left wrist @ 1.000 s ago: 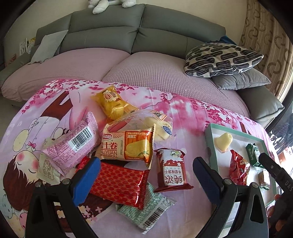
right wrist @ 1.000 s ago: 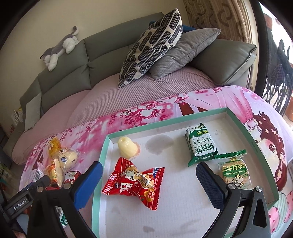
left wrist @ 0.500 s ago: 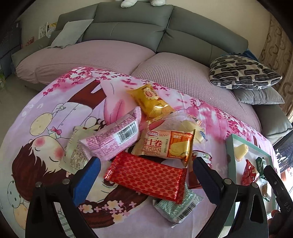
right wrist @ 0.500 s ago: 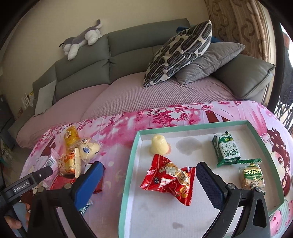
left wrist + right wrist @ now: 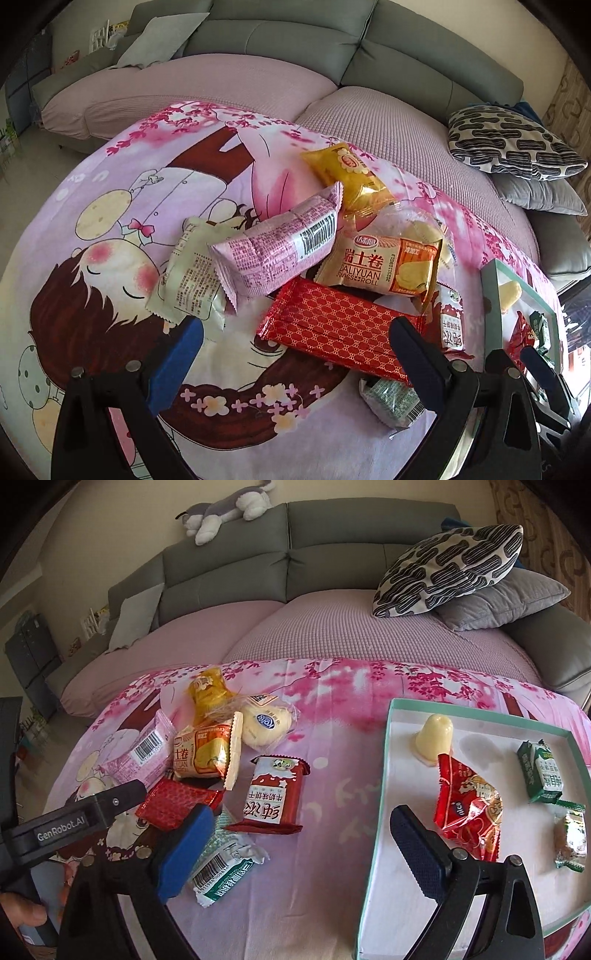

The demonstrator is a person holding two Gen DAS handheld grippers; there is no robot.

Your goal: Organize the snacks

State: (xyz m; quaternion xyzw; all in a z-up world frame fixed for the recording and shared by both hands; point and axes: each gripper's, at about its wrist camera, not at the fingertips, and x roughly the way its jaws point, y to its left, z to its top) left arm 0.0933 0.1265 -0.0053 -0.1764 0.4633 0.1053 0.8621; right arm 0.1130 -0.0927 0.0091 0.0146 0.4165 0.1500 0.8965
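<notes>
Nearest to the camera, the right gripper [image 5: 299,847] had its blue-padded jaws wide apart with nothing between them; they had just been closing a little, above the bare cloth just left of the shallow white tray with a green rim [image 5: 384,775]. The left gripper [image 5: 295,354] was also open and empty, over the red foil packet with a gold lattice pattern [image 5: 336,332]. Inside the tray there were already four snacks: a crumpled red wrapper [image 5: 471,808], a pale yellow jelly cup [image 5: 434,736] behind it, and two green packets [image 5: 539,771] at the far right side. Left of the tray, the pile was still waiting on the pink cartoon blanket [image 5: 332,701]: a red-and-white biscuit packet [image 5: 275,794], a green-and-white packet [image 5: 227,864], an orange Swiss roll bag [image 5: 384,266], a pink wrapper [image 5: 277,251] and, farthest, a yellow bag [image 5: 347,173]. I judge that less than half was sorted.
</notes>
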